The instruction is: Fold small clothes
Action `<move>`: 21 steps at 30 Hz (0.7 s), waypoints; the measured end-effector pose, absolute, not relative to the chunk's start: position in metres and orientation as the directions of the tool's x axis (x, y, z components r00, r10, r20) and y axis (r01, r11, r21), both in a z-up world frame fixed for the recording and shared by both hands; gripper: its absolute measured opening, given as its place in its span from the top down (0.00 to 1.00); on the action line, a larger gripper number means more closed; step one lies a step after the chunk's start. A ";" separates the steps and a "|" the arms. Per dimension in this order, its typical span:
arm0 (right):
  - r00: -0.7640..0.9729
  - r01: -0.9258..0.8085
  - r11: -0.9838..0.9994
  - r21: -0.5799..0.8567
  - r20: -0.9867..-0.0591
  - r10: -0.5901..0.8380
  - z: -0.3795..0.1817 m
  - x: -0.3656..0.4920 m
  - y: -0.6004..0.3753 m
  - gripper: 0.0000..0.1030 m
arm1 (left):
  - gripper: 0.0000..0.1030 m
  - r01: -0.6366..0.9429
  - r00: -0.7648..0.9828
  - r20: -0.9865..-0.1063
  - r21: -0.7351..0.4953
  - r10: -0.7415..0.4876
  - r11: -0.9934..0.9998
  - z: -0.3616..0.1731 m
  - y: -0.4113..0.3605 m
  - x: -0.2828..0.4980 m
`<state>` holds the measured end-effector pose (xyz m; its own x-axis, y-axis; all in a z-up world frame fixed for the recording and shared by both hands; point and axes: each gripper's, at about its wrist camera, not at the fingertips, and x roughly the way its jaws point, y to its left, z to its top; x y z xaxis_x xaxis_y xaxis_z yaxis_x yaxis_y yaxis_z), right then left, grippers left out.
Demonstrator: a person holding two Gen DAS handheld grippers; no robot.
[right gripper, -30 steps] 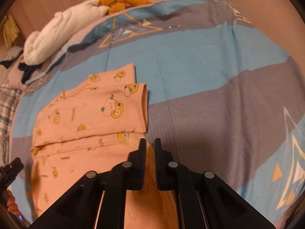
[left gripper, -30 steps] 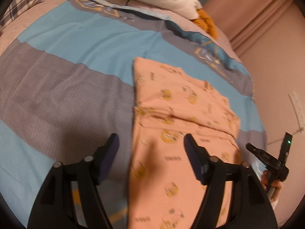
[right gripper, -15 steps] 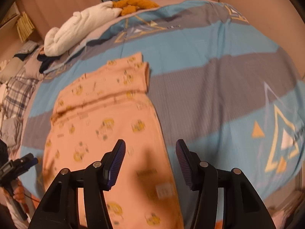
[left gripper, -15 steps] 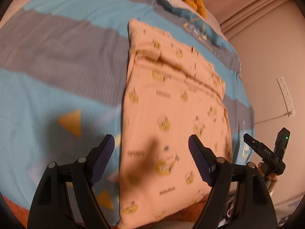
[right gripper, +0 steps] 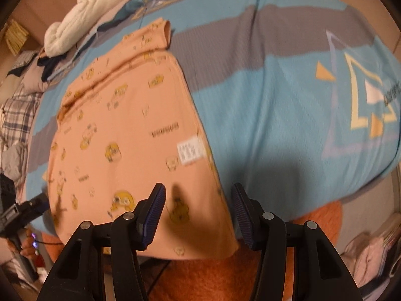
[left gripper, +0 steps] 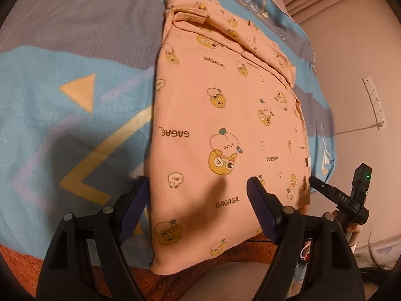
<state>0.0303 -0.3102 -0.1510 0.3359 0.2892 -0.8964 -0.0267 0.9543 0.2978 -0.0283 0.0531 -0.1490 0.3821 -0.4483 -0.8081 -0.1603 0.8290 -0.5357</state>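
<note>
Left wrist view: the left gripper (left gripper: 196, 205) hovers over the near hem of the peach printed garment (left gripper: 225, 115), its jaws wide apart and empty. The garment lies flat on the bed (left gripper: 62, 105), sleeves apparently already folded inward at the far end; the right gripper (left gripper: 323, 188) shows at the right edge.

Right wrist view: the right gripper (right gripper: 198, 212), jaws wide and empty, is poised above the hem's other corner. Judged remaining: folding the body crosswise.
</note>
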 end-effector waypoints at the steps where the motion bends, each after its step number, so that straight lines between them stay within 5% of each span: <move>1: 0.327 -0.023 0.957 0.289 -0.903 0.280 -0.154 0.029 -0.309 0.48 | 0.24 -0.150 0.376 -0.806 -0.539 -0.457 0.829 -0.149 0.052 -0.029; 11: 0.246 -0.032 0.956 0.290 -0.925 0.289 -0.165 0.012 -0.307 0.48 | 0.24 -0.171 0.321 -0.766 -0.626 -0.557 0.761 -0.160 0.050 -0.054; 14: 0.217 -0.030 0.955 0.296 -0.930 0.295 -0.169 0.008 -0.307 0.55 | 0.28 -0.192 0.293 -0.756 -0.646 -0.585 0.739 -0.163 0.049 -0.059; 18: 0.198 -0.062 0.960 0.273 -0.939 0.280 -0.172 0.008 -0.303 0.70 | 0.42 -0.189 0.260 -0.763 -0.641 -0.591 0.744 -0.165 0.046 -0.067; 21: 0.196 -0.085 0.956 0.280 -0.936 0.292 -0.170 0.008 -0.298 0.85 | 0.66 -0.191 0.240 -0.754 -0.654 -0.612 0.732 -0.169 0.044 -0.069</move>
